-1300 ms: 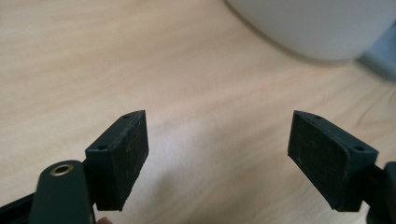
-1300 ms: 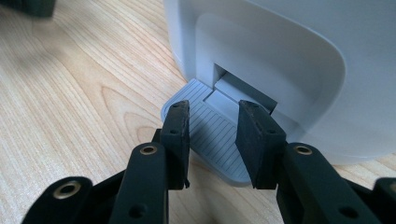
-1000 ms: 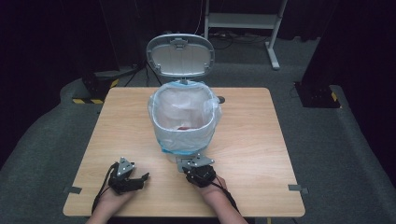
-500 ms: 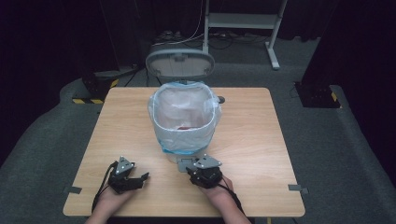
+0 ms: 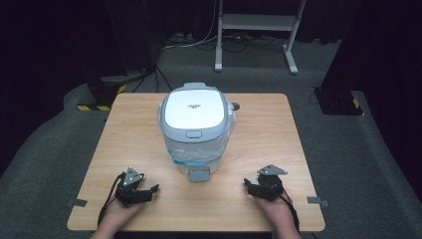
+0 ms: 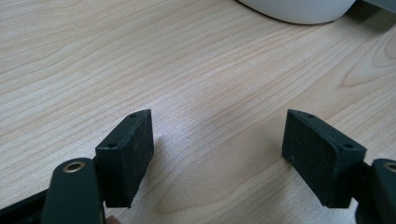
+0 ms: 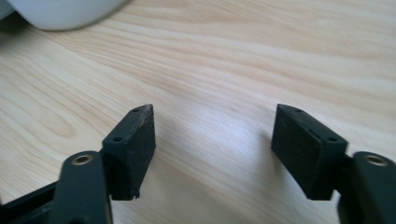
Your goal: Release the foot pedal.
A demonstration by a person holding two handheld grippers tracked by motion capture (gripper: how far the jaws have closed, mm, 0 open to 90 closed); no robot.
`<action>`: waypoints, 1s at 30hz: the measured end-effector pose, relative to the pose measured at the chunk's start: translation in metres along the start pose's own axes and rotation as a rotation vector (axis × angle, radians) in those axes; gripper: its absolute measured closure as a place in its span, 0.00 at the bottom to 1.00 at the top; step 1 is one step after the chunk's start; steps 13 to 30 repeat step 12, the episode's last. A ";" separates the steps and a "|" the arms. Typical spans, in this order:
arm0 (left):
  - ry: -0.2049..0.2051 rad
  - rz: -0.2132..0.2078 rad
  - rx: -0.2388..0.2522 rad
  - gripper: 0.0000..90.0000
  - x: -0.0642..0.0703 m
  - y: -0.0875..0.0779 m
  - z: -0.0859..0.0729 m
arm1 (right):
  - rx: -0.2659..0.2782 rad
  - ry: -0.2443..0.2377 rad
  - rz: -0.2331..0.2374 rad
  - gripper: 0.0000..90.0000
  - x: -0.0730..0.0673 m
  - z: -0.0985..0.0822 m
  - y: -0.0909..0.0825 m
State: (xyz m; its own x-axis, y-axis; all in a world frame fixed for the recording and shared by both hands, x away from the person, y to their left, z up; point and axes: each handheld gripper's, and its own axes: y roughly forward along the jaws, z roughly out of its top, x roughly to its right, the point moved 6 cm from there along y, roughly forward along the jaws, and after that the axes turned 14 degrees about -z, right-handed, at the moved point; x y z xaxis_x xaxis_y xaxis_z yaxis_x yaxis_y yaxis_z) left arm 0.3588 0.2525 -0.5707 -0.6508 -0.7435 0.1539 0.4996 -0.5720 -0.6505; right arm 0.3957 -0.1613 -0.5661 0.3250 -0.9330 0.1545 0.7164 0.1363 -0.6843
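Pedal bin [image 5: 196, 132] mid-table, lid [image 5: 194, 109] down, liner in – closing looks done | my left gripper [image 5: 142, 191] wide, empty | my right gripper [image 5: 259, 188] just opening, empty, beside pedal [image 5: 200, 175] | nothing left.

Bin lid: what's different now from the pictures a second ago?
The bin's lid has dropped from upright to shut over the bin. The right tool has left the pedal and slid out to the right along the table; its jaws have just been opening, nothing between them. The left tool stayed put, open and empty.
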 end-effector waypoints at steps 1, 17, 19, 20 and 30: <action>0.000 -0.001 0.000 0.28 0.000 0.000 0.000 | 0.002 -0.005 -0.010 0.33 0.000 -0.001 -0.001; -0.001 0.001 0.000 0.28 0.000 0.000 0.000 | 0.018 -0.019 -0.011 0.35 -0.004 0.001 0.002; -0.001 0.001 0.000 0.28 0.000 0.000 0.000 | 0.018 -0.019 -0.011 0.35 -0.004 0.001 0.002; -0.001 0.001 0.000 0.28 0.000 0.000 0.000 | 0.018 -0.019 -0.011 0.35 -0.004 0.001 0.002; -0.001 0.001 0.000 0.28 0.000 0.000 0.000 | 0.018 -0.019 -0.011 0.35 -0.004 0.001 0.002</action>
